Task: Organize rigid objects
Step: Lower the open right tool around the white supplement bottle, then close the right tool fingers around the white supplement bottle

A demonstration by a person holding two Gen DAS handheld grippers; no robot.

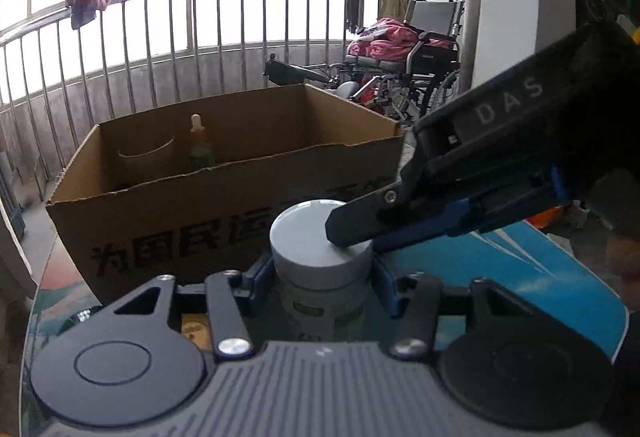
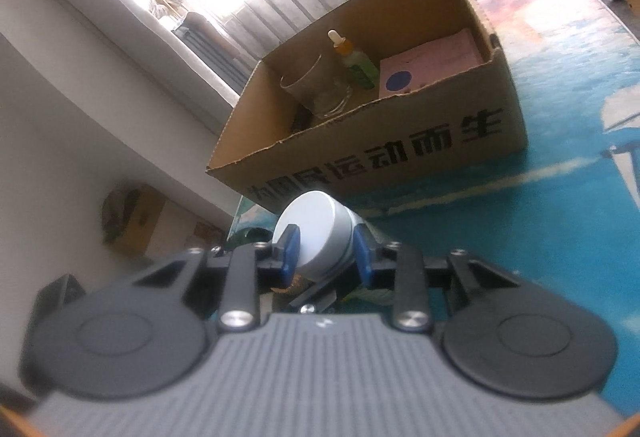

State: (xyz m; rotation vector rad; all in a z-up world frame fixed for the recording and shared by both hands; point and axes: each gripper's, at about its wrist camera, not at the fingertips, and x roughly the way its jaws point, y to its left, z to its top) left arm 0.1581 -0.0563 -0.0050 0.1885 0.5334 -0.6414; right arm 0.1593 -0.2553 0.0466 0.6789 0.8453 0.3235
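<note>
On the blue table (image 2: 560, 197), at 6 o'clock from the box (image 2: 372, 153), stood a jar (image 1: 320, 301) with a grey lid (image 1: 316, 241). The left gripper (image 1: 320, 277) was clamped on the jar's body below the lid. The right gripper (image 2: 320, 249) was clamped on the lid. Inside the box stood a glass (image 2: 316, 89), a dropper bottle (image 2: 354, 61) and a pink carton (image 2: 432, 65).
</note>
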